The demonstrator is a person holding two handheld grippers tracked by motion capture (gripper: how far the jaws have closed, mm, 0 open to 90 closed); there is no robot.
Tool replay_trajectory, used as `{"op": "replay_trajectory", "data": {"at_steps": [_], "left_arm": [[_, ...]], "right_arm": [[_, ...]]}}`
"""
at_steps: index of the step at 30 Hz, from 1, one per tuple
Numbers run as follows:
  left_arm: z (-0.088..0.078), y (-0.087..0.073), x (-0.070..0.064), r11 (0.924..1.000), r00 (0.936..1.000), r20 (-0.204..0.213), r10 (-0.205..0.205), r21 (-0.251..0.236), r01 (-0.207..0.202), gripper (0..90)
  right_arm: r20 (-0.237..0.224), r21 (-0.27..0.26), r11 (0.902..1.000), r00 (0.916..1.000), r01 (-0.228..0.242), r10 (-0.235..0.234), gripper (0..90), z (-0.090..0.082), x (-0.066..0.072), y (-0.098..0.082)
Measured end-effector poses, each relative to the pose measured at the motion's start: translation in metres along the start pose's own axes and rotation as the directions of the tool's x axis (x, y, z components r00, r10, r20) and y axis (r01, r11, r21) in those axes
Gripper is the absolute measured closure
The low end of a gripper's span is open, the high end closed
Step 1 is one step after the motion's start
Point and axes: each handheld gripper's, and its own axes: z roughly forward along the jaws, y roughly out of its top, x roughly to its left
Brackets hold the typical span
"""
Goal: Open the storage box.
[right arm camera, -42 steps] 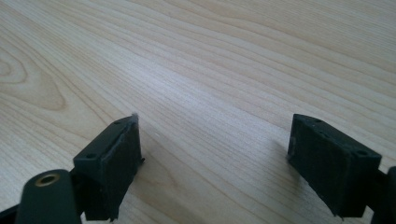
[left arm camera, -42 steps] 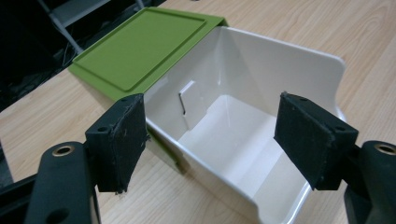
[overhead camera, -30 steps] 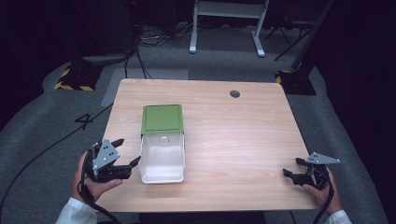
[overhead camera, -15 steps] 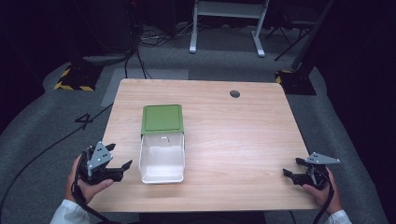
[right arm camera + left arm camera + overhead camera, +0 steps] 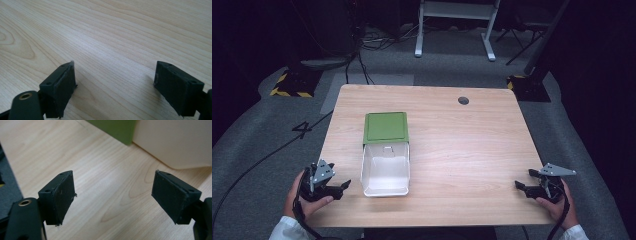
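An open box lies on the wooden table point(image 5: 462, 150): its white tray point(image 5: 385, 170) is nearest me and its green lid point(image 5: 386, 127) is folded flat behind it. My left gripper point(image 5: 345, 184) rests at the table's front left corner, a short gap left of the tray, jaws open and empty. In the left gripper view the open left gripper point(image 5: 112, 195) faces the white tray wall point(image 5: 172, 142) and green lid edge point(image 5: 115, 128). My right gripper point(image 5: 521, 185) sits near the front right corner, open and empty. Bare wood lies between the right gripper point(image 5: 113, 86) jaws.
A dark round grommet point(image 5: 463, 100) is set in the table near its far edge. Beyond the table are grey floor, cables and a white stand point(image 5: 454, 30). A black and yellow striped block point(image 5: 292, 85) sits on the floor at far left.
My left gripper has drawn back from the white tray toward the front left corner. The right gripper has stayed put.
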Motion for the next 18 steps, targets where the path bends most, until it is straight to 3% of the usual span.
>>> {"op": "replay_trajectory", "data": {"at_steps": [4,10,18], "left_arm": [[0.012,-0.007,0.0,0.9994,0.9997,0.023,-0.006,0.034,0.005,18.6],[0.02,-0.014,0.0,0.9984,0.9972,0.063,-0.04,0.042,0.038,18.4],[0.025,-0.024,0.005,0.9912,0.9857,0.104,-0.133,0.012,0.132,17.3]], "right_arm": [[-0.003,-0.001,1.0,1.0,-0.001,0.001,17.9,0.0,0.0,0.0],[-0.003,-0.001,1.0,1.0,0.0,0.0,17.9,0.0,0.0,0.0],[-0.004,-0.001,1.0,1.0,0.004,-0.004,17.9,0.0,0.0,0.0]]}}
